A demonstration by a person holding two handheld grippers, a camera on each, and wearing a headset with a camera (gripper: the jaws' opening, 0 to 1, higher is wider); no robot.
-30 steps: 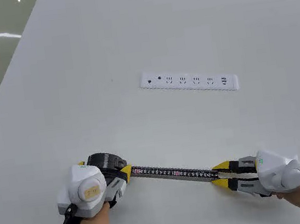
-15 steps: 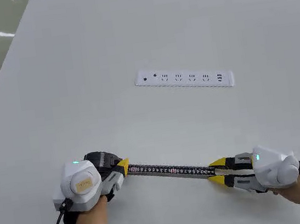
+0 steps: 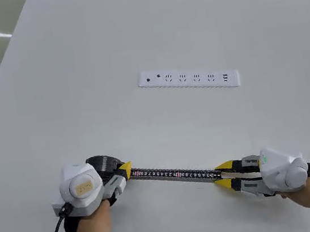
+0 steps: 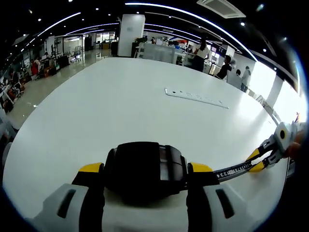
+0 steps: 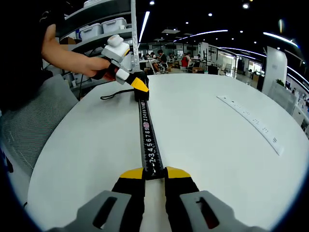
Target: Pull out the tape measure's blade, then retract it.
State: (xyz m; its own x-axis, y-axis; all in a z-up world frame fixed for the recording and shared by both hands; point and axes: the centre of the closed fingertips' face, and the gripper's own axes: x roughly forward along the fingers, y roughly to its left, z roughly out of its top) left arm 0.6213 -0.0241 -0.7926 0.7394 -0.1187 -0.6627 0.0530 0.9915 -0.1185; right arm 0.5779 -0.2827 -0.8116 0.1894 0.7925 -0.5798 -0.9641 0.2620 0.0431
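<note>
Tape case is clamped between left gripper jaws; blade end is pinched in right gripper jaws.

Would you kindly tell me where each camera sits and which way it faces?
Head view: on the headset, facing down at the table; left claw and right claw show.
Left gripper view: on left claw, facing across the table; own jaws clamp the tape measure case.
Right gripper view: on right claw, facing along the blade toward the left claw.
All three share the blade and power strip.
</note>
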